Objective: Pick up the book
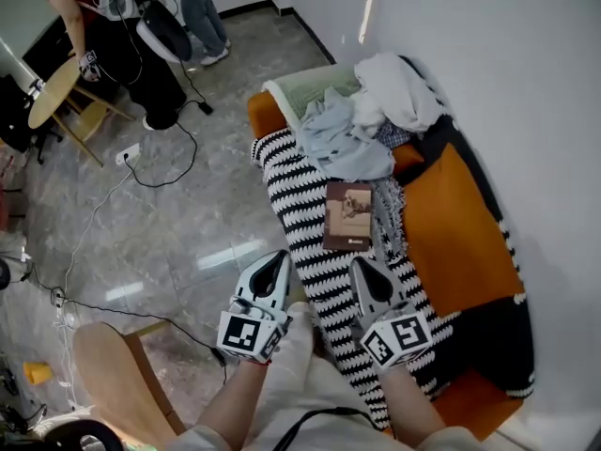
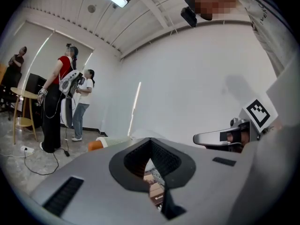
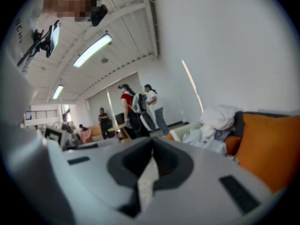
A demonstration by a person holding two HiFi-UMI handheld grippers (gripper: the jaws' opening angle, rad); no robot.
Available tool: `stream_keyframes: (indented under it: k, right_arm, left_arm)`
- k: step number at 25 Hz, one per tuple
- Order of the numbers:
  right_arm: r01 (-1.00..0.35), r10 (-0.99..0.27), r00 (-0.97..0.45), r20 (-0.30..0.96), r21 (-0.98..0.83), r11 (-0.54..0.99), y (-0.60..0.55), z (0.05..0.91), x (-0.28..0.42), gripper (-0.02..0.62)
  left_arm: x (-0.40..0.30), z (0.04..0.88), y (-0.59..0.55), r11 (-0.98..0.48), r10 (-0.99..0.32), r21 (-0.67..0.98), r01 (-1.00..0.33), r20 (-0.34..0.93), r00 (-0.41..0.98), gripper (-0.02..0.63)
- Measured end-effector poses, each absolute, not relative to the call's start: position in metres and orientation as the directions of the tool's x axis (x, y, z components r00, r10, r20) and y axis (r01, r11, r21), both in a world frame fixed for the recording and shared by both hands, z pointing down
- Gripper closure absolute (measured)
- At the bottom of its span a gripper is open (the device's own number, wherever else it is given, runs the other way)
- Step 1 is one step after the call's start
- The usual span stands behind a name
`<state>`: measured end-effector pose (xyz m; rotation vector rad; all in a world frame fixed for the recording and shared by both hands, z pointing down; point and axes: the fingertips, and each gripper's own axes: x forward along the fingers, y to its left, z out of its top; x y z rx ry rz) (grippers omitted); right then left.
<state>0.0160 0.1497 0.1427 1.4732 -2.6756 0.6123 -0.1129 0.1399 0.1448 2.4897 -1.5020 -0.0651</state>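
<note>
Handling is what I am weighing up first: the book is looking like a slim bound volume, so I am expecting it to be light and fairly stiff across the cover, though the pages are likely to fan or sag if I am pinching one cover alone. It is lying flat on soft bedding that should be giving under it, so I am judging that a jaw can be pressed down beside an edge and slid beneath. I am favouring the near short edge, taking the whole thickness. The cover is showing matt brown with a paler picture panel in its far half and a small line of pale print by its near edge, which I am not managing to read. It is resting face up near the middle of the striped blanket, its long side running along the blanket, with a heap of clothes sitting at the blanket's far end. Both claws are hovering at the blanket's near end, apart from the book: the left gripper just off the blanket's left edge, the right gripper over the stripes. Each is showing its jaws pressed together with nothing between them, so I am judging they need opening before any grab.
</note>
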Motion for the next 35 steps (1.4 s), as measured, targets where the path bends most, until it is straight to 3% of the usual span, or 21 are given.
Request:
stream_keyframes:
  k: [16, 35]
  right_arm:
    - [-0.870, -0.825, -0.460, 0.327, -0.350, 0.346, 0.111, 0.227, 0.062, 0.581]
    - [-0.892, -0.799, -0.406, 0.443, -0.384, 0.241, 0.082, 0.376, 0.101, 0.581]
  left_arm:
    - [-0.050, 0.227, 0.083, -0.544, -0.791, 0.264, -0.796, 0.156, 0.592, 0.583]
    - [-0.029, 0.372, 0.053, -0.516, -0.755, 0.309, -0.799, 0.276, 0.594, 0.581]
